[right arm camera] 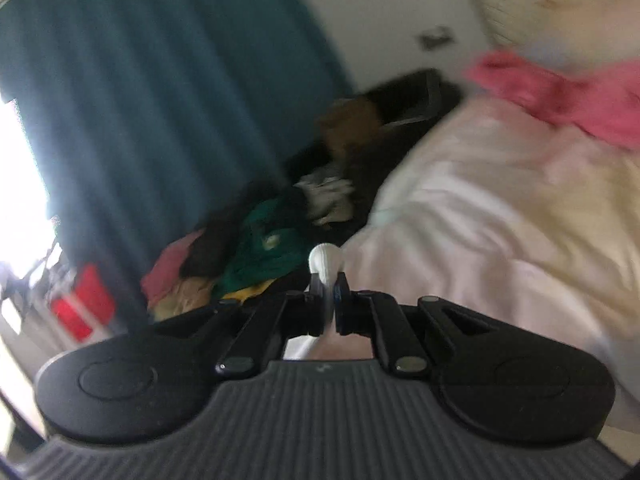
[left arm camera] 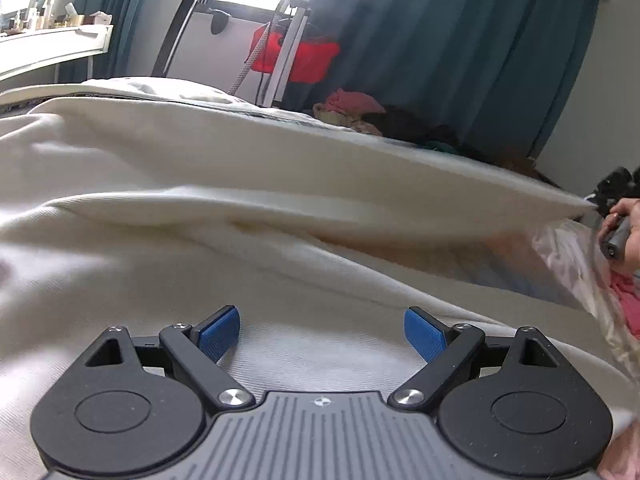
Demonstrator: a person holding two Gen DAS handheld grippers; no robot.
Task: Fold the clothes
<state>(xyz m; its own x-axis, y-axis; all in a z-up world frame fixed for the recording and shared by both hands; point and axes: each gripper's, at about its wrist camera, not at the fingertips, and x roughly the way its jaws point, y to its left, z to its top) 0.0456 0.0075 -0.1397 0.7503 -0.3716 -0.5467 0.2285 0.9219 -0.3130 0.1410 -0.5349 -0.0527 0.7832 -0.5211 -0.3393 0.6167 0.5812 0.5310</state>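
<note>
Lying across the bed (right arm camera: 500, 184), the cream garment (left arm camera: 200, 152) fills the left view, one edge lifted off to the right into a taut fold. Soft ribbed knit, light, will sag and drape; best held at corners or hems, not mid-panel. Behind it a pile of clothes (right arm camera: 256, 248) (dark, green, pink) sits by the teal curtain (right arm camera: 160, 80). Left gripper (left arm camera: 322, 330) rests over the cloth with jaws spread, nothing between them. Right gripper (right arm camera: 329, 292) has jaws pressed together on a small white nub of fabric, probably that garment's corner; the right view is blurred.
</note>
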